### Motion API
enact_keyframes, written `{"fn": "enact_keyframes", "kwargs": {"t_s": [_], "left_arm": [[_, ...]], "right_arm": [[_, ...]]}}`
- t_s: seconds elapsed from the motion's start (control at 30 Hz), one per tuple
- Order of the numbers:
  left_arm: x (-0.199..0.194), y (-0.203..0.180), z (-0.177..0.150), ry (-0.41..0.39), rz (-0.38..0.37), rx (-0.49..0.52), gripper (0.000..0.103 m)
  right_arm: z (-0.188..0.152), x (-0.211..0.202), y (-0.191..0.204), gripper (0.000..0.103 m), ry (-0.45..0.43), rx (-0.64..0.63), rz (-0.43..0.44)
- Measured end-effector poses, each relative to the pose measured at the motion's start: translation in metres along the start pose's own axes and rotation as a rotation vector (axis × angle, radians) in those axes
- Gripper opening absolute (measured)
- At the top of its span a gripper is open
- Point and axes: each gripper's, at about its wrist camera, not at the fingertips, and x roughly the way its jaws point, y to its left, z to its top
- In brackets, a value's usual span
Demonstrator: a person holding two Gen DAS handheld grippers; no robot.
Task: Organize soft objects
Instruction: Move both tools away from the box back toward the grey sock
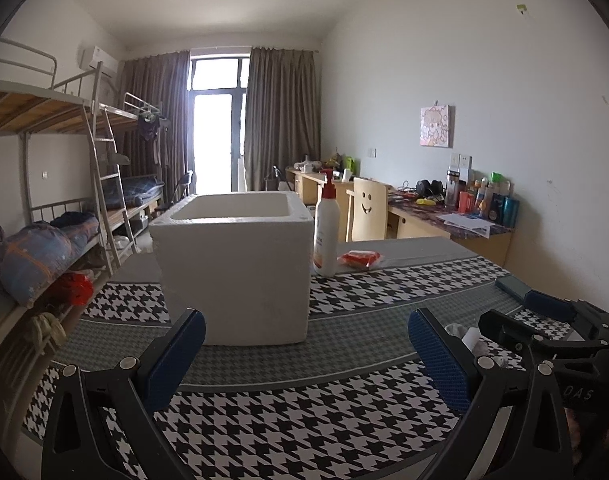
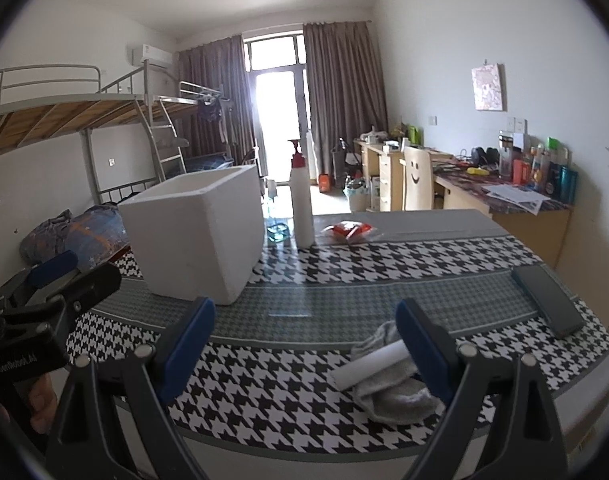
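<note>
Both grippers hover over the table (image 2: 384, 292), jaws wide apart and empty. Left gripper (image 1: 304, 344) faces the foam box (image 1: 232, 264); right gripper (image 2: 304, 340) has the grey sock (image 2: 392, 392) with its white roll (image 2: 368, 364) lying on the cloth touching its right finger (image 2: 424, 352). Bottle (image 2: 301, 204) stands just beside the box, red packet (image 2: 350, 230) near it, phone (image 2: 548, 300) far right

I see daylight flooding through the blown-out window (image 1: 218, 120), glare streaking the worktop (image 2: 288, 280); fisheye bends the edges, corners black, focus slightly soft.
</note>
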Motion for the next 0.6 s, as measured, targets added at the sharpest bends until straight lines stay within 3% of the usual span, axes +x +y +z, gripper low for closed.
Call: {"fn": "enact_keyframes", "kwargs": {"t_s": [0.6], "left_arm": [[0.014, -0.022, -0.009, 0.057, -0.086, 0.025, 0.102]], "right_arm": [[-0.012, -0.011, -0.024, 0.094, 0.035, 0.056, -0.089]]}}
